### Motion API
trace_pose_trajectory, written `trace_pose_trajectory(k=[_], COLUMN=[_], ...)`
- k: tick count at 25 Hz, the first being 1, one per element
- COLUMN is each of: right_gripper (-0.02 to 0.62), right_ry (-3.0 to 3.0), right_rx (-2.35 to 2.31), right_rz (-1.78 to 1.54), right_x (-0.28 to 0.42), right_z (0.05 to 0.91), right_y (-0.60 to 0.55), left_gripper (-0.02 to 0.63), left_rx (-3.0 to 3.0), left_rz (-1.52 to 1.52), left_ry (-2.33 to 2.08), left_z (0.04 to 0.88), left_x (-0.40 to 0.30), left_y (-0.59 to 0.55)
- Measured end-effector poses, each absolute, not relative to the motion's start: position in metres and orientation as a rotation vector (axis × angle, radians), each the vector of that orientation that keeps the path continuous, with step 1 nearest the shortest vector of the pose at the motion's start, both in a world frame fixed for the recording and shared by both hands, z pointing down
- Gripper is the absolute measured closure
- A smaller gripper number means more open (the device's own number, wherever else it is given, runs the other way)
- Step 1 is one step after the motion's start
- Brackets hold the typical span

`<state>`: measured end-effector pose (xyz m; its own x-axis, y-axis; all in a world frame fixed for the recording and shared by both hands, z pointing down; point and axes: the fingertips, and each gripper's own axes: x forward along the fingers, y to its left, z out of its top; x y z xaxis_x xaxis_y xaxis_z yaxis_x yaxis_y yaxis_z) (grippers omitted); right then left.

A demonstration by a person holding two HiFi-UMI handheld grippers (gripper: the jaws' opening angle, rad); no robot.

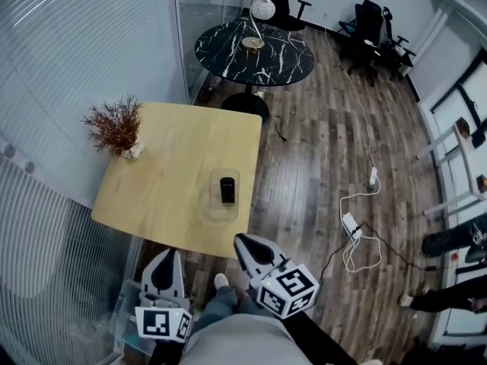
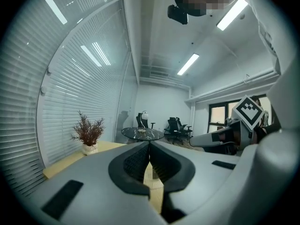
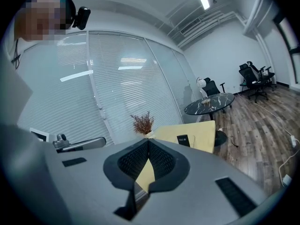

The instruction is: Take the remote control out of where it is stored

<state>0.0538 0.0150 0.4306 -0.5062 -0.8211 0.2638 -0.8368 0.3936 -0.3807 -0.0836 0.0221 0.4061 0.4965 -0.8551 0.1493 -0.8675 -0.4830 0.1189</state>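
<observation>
I judge this to be the approach step: nothing is grasped yet, and both tools are short of the yellow table [image 1: 163, 166]. The left gripper [image 1: 169, 255] has its jaws pressed together with nothing between them. The right gripper [image 1: 240, 242] is the same, pads meeting and empty. The remote control [image 1: 227, 189] stands in a clear holder [image 1: 215, 208] near the table's right edge, on the side closer to me, well apart from the dried plant [image 1: 116, 126] at the far left corner. From the right gripper the remote lies ahead and slightly to the right of the jaw line, with bare tabletop between us. It is closer to that gripper than to the left one, so I would use the right. The next move calls for parting those jaws, bringing them over the holder and lining the pads up across the remote's narrow sides. Then I would close on it and lift it clear. The left gripper may need to steady the holder, which looks light.
</observation>
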Motion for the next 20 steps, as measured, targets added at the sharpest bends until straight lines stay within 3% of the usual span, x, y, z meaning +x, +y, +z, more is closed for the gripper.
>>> trace_pose_trajectory(k=[20], right_gripper=[0.592], right_ry=[-2.574], right_rx=[1.586], right_rz=[0.713], right_x=[0.073], right_z=[0.428], right_y=[-0.006], left_gripper=[0.598], left_rx=[2.562], left_rz=[0.082], left_ry=[-1.474], left_z=[0.407], left_x=[-0.075], left_y=[0.002])
